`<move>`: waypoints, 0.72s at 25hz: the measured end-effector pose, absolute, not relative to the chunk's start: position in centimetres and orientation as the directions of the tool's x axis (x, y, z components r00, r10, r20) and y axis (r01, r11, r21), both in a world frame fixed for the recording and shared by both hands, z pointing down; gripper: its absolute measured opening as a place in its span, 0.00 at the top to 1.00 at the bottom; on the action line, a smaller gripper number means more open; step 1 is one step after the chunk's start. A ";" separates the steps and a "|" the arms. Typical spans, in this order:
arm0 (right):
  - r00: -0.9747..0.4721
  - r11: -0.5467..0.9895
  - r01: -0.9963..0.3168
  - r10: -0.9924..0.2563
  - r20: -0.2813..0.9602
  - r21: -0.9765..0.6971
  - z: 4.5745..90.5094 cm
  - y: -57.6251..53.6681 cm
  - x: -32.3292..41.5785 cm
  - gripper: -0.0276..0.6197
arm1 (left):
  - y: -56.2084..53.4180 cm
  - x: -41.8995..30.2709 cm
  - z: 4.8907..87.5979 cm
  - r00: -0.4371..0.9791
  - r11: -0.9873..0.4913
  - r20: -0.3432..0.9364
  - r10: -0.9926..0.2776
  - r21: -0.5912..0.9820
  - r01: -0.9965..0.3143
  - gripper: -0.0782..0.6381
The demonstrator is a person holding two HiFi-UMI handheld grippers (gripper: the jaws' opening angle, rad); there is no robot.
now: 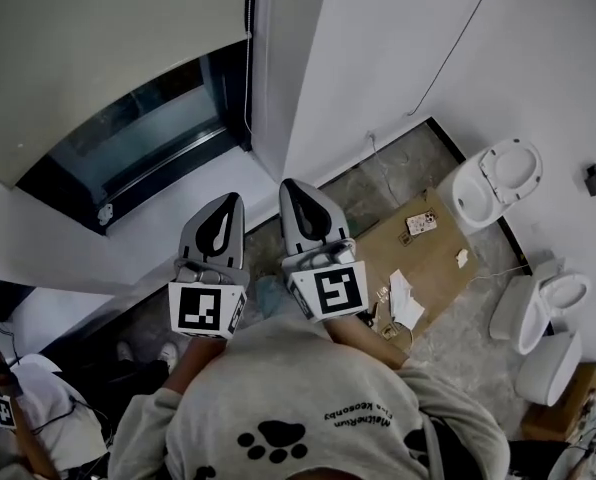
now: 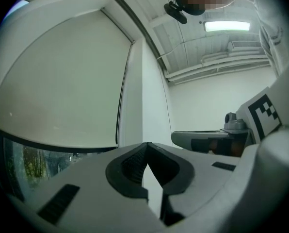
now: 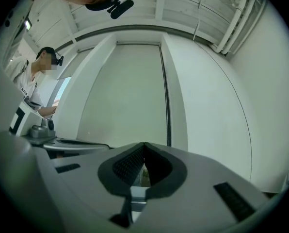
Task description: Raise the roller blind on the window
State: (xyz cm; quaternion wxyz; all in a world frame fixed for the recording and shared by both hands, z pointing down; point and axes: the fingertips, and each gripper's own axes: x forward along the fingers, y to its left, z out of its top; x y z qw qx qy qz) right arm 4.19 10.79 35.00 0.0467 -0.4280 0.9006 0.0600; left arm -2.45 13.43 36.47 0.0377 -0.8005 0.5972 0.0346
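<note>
The pale roller blind [image 1: 98, 38] hangs over most of the window, with a strip of dark glass [image 1: 143, 128] showing beneath its bottom bar. Its pull chain [image 1: 249, 58] runs down the blind's right edge. My left gripper [image 1: 232, 200] and right gripper [image 1: 290, 185] are side by side below the sill, pointing at the window, both shut and empty. The left gripper view has the left gripper [image 2: 147, 144] before the blind [image 2: 62, 81] and the chain [image 2: 124, 91]. From the right gripper [image 3: 144, 144], the blind [image 3: 125, 91] and chain [image 3: 165, 96] lie ahead, untouched.
A white sill [image 1: 208, 183] runs under the window. On the floor to the right, a cardboard sheet [image 1: 433, 263] holds small items, next to two unmounted toilets [image 1: 493, 183] [image 1: 548, 308]. A thin cable [image 1: 458, 43] crosses the right wall. Another person [image 1: 18, 408] is at lower left.
</note>
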 end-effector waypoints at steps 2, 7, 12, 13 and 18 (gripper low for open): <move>-0.639 0.638 -0.768 -0.759 -0.125 0.055 35.3 8.5 3.6 0.95 | 11.1 -2.9 36.8 0.283 -0.284 -0.092 -0.955 -0.008 -0.959 0.88; -0.647 0.649 -0.761 -0.754 -0.110 0.027 35.8 2.8 2.8 0.95 | 5.9 -3.6 36.7 0.282 -0.284 -0.093 -0.955 0.001 -0.959 0.88; -0.656 0.656 -0.754 -0.748 -0.101 0.033 36.1 -1.7 2.1 0.95 | 1.3 -3.8 36.9 0.288 -0.289 -0.087 -0.954 0.001 -0.957 0.88; -0.657 0.658 -0.753 -0.747 -0.101 0.033 36.2 -2.5 2.1 0.95 | 0.6 -3.7 37.1 0.291 -0.292 -0.084 -0.953 0.000 -0.956 0.88; -0.666 0.666 -0.745 -0.740 -0.096 0.041 36.7 -6.1 1.4 0.95 | -2.7 -4.0 37.8 0.284 -0.285 -0.079 -0.955 -0.004 -0.959 0.88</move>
